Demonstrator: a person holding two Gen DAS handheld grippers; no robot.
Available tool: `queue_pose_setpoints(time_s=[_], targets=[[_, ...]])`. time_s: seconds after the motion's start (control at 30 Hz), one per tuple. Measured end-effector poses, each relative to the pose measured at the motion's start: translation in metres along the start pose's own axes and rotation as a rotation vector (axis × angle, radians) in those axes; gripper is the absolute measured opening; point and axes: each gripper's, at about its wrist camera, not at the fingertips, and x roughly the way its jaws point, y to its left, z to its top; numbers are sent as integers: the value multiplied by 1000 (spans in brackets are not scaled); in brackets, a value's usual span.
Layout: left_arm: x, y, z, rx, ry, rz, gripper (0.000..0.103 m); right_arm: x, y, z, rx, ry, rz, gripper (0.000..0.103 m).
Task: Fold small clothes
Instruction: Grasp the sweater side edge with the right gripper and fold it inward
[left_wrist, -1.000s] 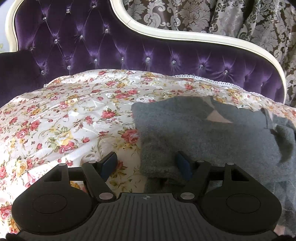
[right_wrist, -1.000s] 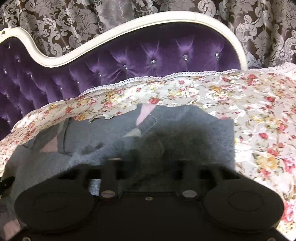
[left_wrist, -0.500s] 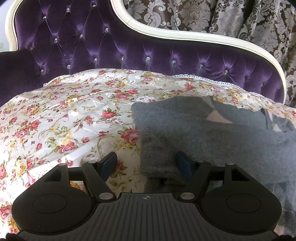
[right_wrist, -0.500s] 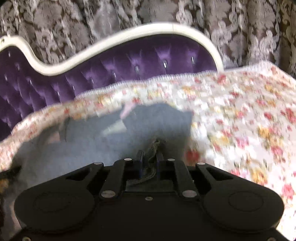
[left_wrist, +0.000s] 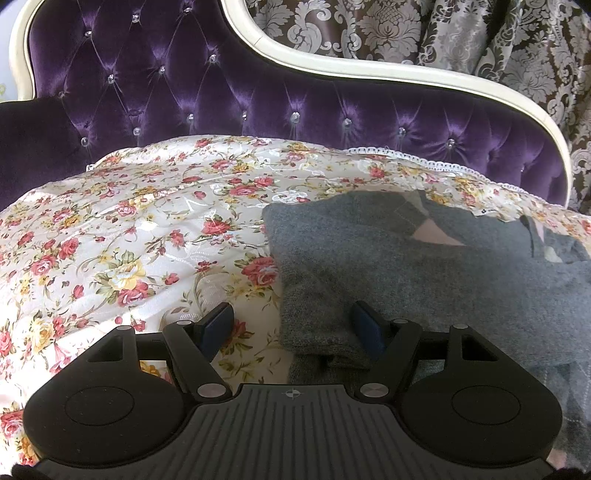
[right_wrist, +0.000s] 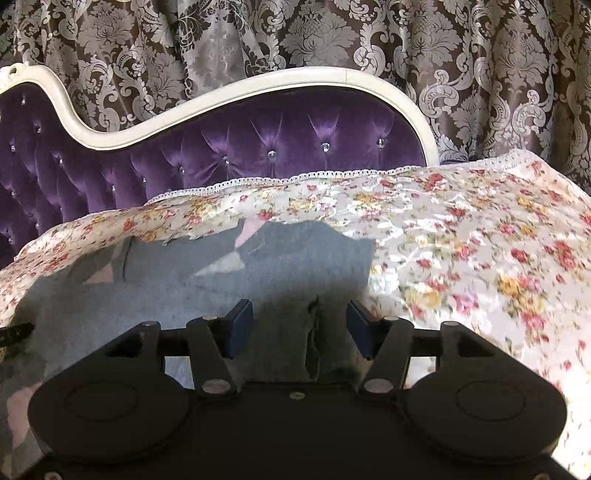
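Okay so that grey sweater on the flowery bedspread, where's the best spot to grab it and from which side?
Probably the thick folded corner of the grey sweater, near the left gripper, whose jaws stand open around its edge. Come in low from the bedspread side, so one finger slips under the layers. The right gripper has just been opening; a small ridge of cloth stands between its pads, not pinched.

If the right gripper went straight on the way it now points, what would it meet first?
Most likely the grey garment: the right gripper, whose jaws have just been opening, has a raised pinch of it between them, untouched by the pads. Depth is uncertain.
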Motion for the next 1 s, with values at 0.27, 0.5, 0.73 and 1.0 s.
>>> queue_pose_setpoints(time_s=[0.27, 0.5, 0.73, 1.0], targets=[[0, -1, -1, -5, -4, 8, 76, 43, 5, -11, -85, 72, -87, 67], [-6, 9, 4, -52, 28, -41, 89, 22, -9, -7, -9, 49, -64, 78], [-57, 13, -7, -30, -6, -71, 89, -47, -5, -9, -25, -45, 51, 93], [-125, 11, -43, 55, 21, -161, 89, -107, 6, -48, -34, -28, 182, 97]])
